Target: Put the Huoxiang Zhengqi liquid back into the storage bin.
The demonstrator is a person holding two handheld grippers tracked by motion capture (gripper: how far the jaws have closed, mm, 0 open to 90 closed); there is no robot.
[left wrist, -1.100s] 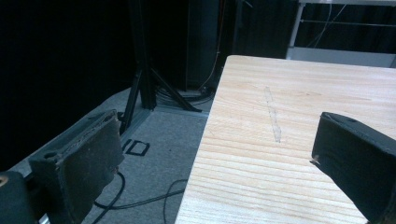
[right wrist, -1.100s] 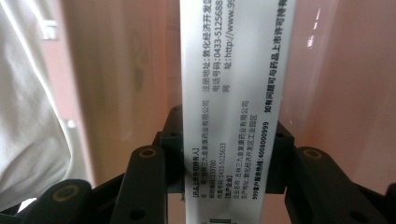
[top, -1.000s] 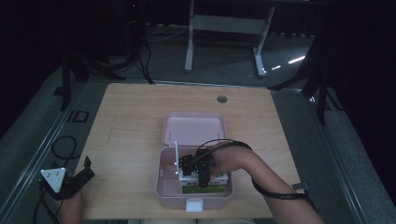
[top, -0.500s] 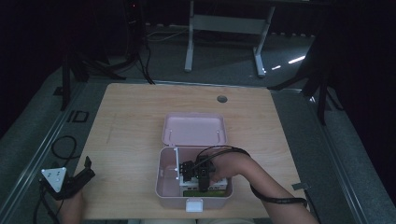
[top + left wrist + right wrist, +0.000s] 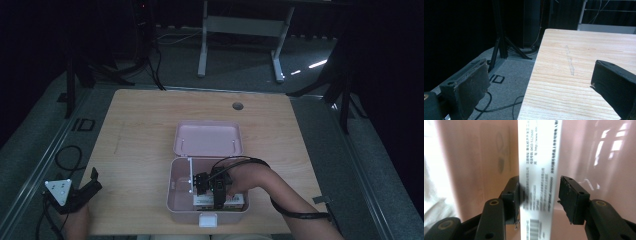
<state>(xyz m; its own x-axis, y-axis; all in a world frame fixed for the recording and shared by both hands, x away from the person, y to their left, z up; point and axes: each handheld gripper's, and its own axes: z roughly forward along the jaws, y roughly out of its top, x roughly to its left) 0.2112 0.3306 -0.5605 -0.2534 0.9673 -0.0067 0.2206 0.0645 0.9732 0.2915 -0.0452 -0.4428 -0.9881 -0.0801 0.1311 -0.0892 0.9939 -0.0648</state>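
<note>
The left gripper (image 5: pixel 85 190) hangs off the table's (image 5: pixel 140 140) near-left corner, far from the pink storage box (image 5: pixel 172 192), jaws wide apart and empty, probably parked out of the way. The box sits at the table's near edge, its lid (image 5: pixel 207 137) laid back flat so the inside is reachable. The right gripper (image 5: pixel 539 200) reaches down inside the box, straddling a white printed carton (image 5: pixel 537 157); the left jaw touches it, the right shows a slight gap, so I cannot tell whether it is truly clamped.
</note>
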